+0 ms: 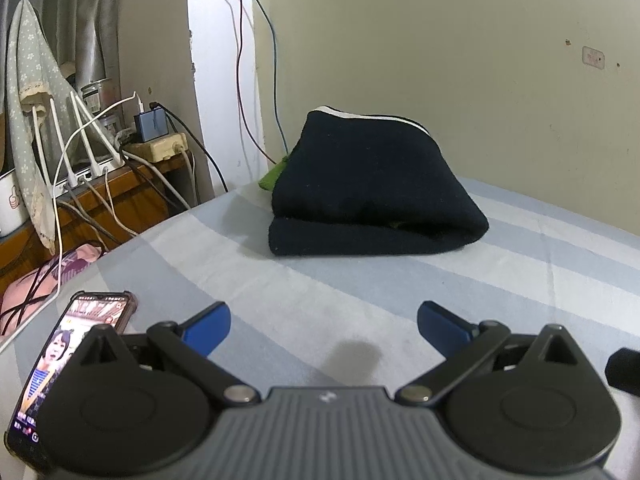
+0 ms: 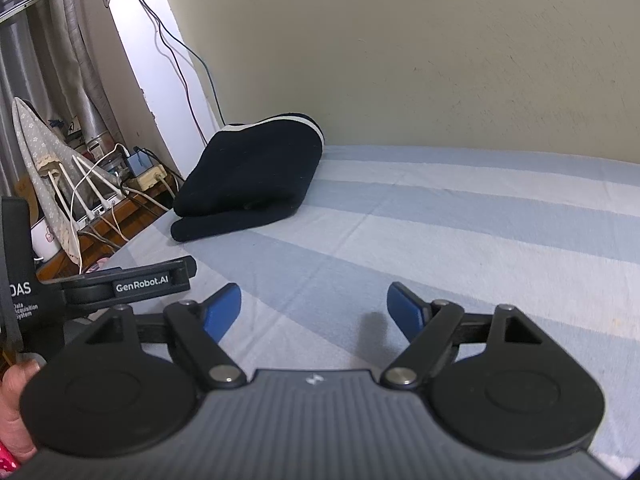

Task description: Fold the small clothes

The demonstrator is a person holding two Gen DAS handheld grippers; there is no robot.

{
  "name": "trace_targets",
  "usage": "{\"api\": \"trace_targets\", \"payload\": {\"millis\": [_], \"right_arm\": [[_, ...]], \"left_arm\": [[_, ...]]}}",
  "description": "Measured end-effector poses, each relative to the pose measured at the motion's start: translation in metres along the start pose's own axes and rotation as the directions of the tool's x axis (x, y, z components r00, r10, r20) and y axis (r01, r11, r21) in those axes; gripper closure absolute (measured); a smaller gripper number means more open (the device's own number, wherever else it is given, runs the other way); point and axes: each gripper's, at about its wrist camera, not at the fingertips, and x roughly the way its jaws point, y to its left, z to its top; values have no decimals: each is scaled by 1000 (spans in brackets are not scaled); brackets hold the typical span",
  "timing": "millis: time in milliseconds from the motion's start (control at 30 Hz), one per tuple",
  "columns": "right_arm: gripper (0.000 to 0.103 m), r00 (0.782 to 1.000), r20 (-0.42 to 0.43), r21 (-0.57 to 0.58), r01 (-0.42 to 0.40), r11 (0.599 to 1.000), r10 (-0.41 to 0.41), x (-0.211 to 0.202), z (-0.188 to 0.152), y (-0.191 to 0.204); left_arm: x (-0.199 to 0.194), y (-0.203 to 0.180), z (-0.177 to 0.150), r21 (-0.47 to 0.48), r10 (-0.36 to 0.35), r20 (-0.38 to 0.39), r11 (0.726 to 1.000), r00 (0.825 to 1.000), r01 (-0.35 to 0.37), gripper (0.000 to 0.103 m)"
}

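A dark navy garment [image 1: 368, 192] with a white trim edge lies folded in a thick stack on the blue-striped sheet [image 1: 440, 300], close to the wall. A bit of green cloth [image 1: 272, 176] shows behind its left side. The same folded navy garment [image 2: 252, 180] sits at the far left in the right wrist view. My left gripper [image 1: 324, 328] is open over bare sheet, well short of the garment, nothing between its blue pads. My right gripper [image 2: 314, 312] is also open and empty, low over the sheet [image 2: 460, 220], with the garment far ahead to its left.
A lit phone [image 1: 68, 360] lies on the sheet beside my left gripper. Left of the bed stands a wooden table [image 1: 120, 200] with a white router, a power strip [image 1: 160, 148] and tangled cables. The cream wall [image 1: 460, 60] bounds the bed behind. A hand [image 2: 16, 408] shows at lower left.
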Motion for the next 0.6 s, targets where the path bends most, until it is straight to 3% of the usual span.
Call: {"api": "trace_targets", "payload": {"millis": [600], "right_arm": [[19, 1000, -1, 11, 3, 1000, -3, 1, 1, 0]], "left_arm": [[-1, 0, 1, 6, 23, 1, 1000, 1000, -23, 0]]}}
